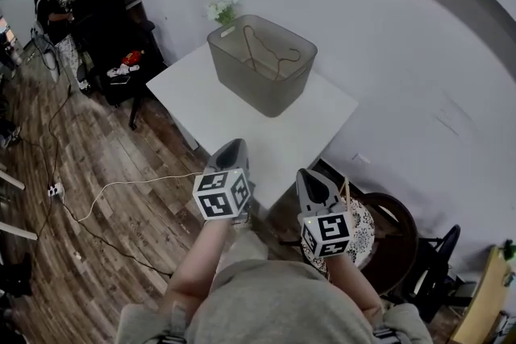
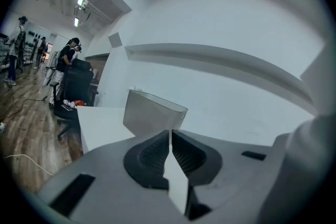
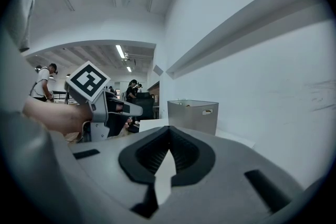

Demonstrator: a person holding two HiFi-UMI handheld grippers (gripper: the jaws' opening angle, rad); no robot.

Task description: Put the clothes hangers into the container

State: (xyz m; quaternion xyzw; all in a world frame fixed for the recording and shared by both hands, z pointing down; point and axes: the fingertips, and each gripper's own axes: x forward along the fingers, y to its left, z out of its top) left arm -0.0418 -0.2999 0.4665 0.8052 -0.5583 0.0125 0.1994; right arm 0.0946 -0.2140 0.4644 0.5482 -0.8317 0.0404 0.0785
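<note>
A grey see-through container (image 1: 262, 84) stands at the far side of a white table (image 1: 234, 121), with a thin wooden clothes hanger (image 1: 270, 52) lying inside it. My left gripper (image 1: 231, 147) hovers over the table's near edge, its jaws shut with nothing between them. My right gripper (image 1: 310, 176) hangs just off the near right corner, also shut and empty. In the left gripper view the shut jaws (image 2: 170, 134) point at the container (image 2: 149, 115). The right gripper view shows its shut jaws (image 3: 169, 131), the container (image 3: 191, 115) ahead and the left gripper (image 3: 113, 107) beside it.
White flowers (image 1: 222, 10) stand behind the container against the wall. A round dark seat (image 1: 391, 234) with a patterned cushion sits under my right gripper. A white cable (image 1: 121, 185) runs over the wooden floor. People (image 1: 52, 4) stand at a dark desk far left.
</note>
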